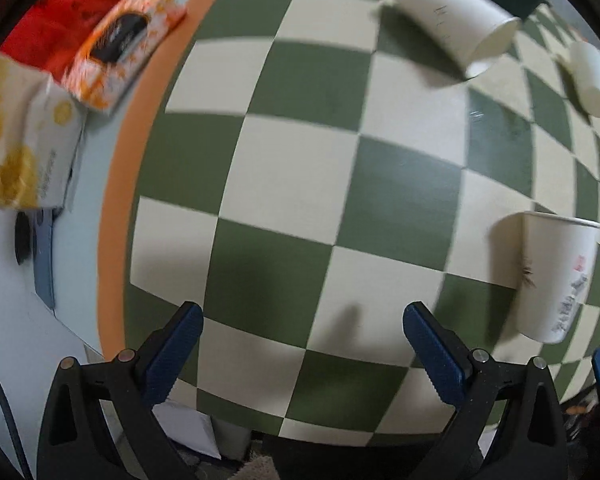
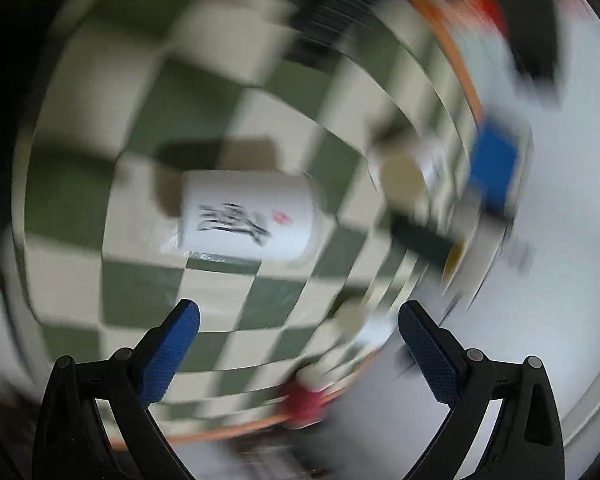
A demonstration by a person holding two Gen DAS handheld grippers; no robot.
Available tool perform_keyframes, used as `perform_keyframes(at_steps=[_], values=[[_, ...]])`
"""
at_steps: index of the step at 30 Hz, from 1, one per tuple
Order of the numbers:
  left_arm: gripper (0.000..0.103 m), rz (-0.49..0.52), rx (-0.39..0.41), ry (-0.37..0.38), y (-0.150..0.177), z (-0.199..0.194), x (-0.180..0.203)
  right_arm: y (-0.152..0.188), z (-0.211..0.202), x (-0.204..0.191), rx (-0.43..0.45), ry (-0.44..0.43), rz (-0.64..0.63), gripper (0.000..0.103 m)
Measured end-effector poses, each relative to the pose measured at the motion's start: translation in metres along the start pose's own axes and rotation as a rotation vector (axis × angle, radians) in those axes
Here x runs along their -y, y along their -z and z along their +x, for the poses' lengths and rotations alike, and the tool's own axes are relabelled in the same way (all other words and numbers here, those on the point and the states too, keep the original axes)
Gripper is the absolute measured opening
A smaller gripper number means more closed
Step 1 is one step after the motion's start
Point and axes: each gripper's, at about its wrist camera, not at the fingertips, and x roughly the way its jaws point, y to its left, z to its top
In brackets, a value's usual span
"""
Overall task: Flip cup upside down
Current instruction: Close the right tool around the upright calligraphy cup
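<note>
On the green-and-cream checkered tablecloth, the printed paper cup sits mid-frame in the blurred right wrist view, probably light and easily crushed, best pinched gently across its sidewall by the empty, wide-open right gripper, the left gripper likewise spread and empty.

White paper cup with black brush lettering and a small red stamp lies on its side on the checkered counter, well in from the orange edge, sharp amid heavy blur, nothing gripping it.
</note>
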Motion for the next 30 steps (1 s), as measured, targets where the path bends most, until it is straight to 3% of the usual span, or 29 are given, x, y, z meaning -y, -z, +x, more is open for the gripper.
perform_keyframes(at_steps=[5,10,18,23,30], values=[[0.103,-0.067,-0.036,0.014,0.003,0.014,-0.007,0.004,0.021,-0.043,0.084,0.14,-0.472,0.101],[0.103,-0.104,-0.059,0.01,0.008,0.021,-0.009,0.01,0.045,-0.059,0.138,0.228,-0.74,0.101],[0.103,-0.115,-0.081,0.002,0.01,0.029,-0.013,0.01,0.076,-0.067,0.164,0.271,-0.929,0.097],[0.103,-0.111,-0.081,0.0,0.009,0.031,-0.018,0.008,0.092,-0.058,0.169,0.268,-0.962,0.096],[0.103,-0.114,-0.083,0.007,-0.003,0.033,-0.021,-0.001,0.103,-0.062,0.176,0.278,-0.979,0.085]])
